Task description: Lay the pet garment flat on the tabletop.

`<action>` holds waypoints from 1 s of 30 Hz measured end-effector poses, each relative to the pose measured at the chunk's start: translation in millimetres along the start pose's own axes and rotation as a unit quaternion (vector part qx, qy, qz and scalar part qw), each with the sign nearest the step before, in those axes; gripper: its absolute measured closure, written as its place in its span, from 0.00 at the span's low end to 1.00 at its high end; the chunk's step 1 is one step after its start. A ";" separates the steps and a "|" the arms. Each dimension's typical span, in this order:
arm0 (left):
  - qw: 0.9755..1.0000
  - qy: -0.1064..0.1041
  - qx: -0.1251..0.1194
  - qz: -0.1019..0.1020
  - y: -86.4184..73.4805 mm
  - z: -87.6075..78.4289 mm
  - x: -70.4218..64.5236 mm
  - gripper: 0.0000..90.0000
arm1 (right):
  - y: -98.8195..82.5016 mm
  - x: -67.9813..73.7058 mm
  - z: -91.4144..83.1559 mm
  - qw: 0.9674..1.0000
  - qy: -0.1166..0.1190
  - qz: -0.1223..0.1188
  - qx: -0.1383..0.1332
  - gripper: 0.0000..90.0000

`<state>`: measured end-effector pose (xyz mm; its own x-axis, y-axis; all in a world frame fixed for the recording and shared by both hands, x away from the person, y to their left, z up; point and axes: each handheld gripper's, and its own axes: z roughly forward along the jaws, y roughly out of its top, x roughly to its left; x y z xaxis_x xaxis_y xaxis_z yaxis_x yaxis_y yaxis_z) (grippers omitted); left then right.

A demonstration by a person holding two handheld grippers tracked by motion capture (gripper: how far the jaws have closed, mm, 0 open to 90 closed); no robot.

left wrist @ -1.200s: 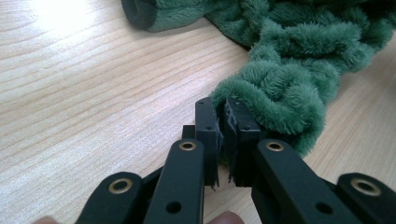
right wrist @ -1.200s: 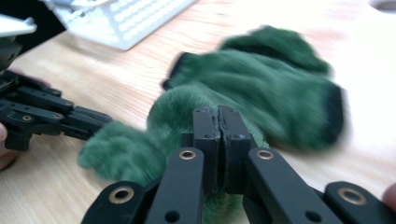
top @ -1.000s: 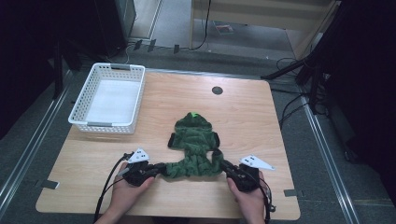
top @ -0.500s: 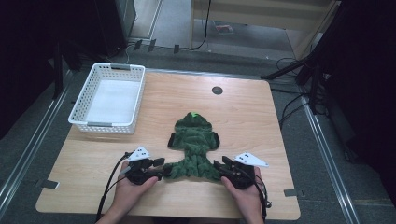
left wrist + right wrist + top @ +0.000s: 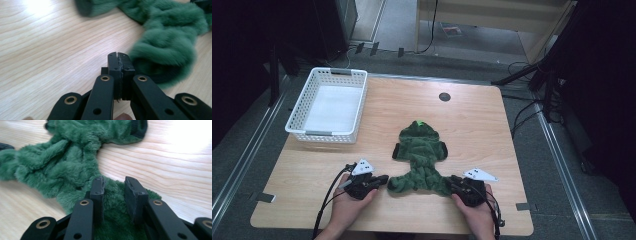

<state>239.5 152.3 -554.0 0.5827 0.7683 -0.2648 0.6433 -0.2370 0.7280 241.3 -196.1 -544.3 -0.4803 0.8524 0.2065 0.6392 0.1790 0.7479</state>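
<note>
A green plush hooded garment [image 5: 419, 160] lies flat on the wooden table [image 5: 492, 140], hood pointing away from me. My left gripper [image 5: 384, 178] rests at its lower left corner. Its jaws [image 5: 117, 56] have just closed and stand shut, with nothing visible between them and the plush [image 5: 165, 47] just to their right. My right gripper [image 5: 449, 180] sits at the lower right corner. Its jaws [image 5: 113, 182] have just been closing but still stand apart, with green fur [image 5: 62, 162] in the gap.
A white plastic basket [image 5: 327, 134] stands at the table's back left. A round cable hole [image 5: 444, 96] sits near the far edge. Dark floor, cables and stands surround the table.
Both hands stay at the garment's lower corners, and the right one has shifted only slightly. The garment lies as it did before.
</note>
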 end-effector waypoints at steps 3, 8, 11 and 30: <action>0.999 -0.016 -0.025 -0.012 0.5 -5.7 4.2 0.92 | 1.2 -0.6 -2.6 1.000 -0.009 -0.004 -0.005 0.75; 0.997 -0.031 -0.067 -0.025 12.8 -12.3 -2.1 0.75 | 14.5 7.5 -10.4 0.999 0.003 -0.018 -0.037 0.68; 0.997 -0.036 -0.060 -0.025 27.1 -2.0 -15.5 0.60 | 26.4 11.3 -6.4 0.999 0.011 -0.027 -0.039 0.64; 1.000 0.012 0.002 0.004 48.3 50.3 -46.3 0.96 | 36.0 25.2 34.2 0.998 -0.006 -0.062 0.018 1.00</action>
<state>268.6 75.4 -538.4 0.5767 0.7797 -0.2438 0.6399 -0.2457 0.7281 272.8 -151.4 -533.8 -0.5500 0.8283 0.1069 0.5972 0.3006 0.7436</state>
